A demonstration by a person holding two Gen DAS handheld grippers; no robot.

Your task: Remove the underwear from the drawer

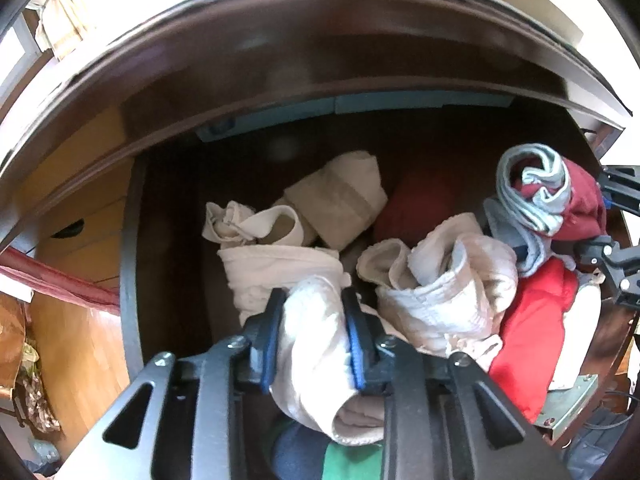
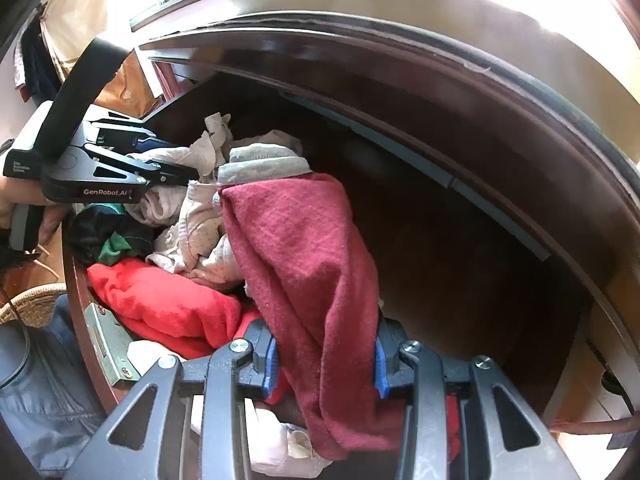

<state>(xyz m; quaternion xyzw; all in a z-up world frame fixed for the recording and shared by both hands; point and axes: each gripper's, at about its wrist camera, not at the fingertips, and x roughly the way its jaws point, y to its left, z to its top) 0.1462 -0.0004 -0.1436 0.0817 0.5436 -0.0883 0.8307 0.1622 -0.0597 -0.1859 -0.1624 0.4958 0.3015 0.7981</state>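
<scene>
We have both jaws closed on cloth (left gripper [image 1: 314,330] on a cream garment [image 1: 316,344], right gripper [image 2: 324,354] on a dark red garment [image 2: 304,264]), so next we should lift them out of the drawer [image 2: 500,280].

A home bedroom: a dark wooden drawer [image 1: 132,280] full of underwear [image 1: 440,292], wood floor [image 1: 80,352] beside.

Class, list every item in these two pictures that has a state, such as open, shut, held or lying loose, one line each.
Drawer: pulled open, clothes inside.
Left tool: shut on a cream garment.
Right tool: shut on a dark red garment.
Bright red garment: lying loose in the drawer.
Grey and white garment: bunched on top of the pile.
</scene>
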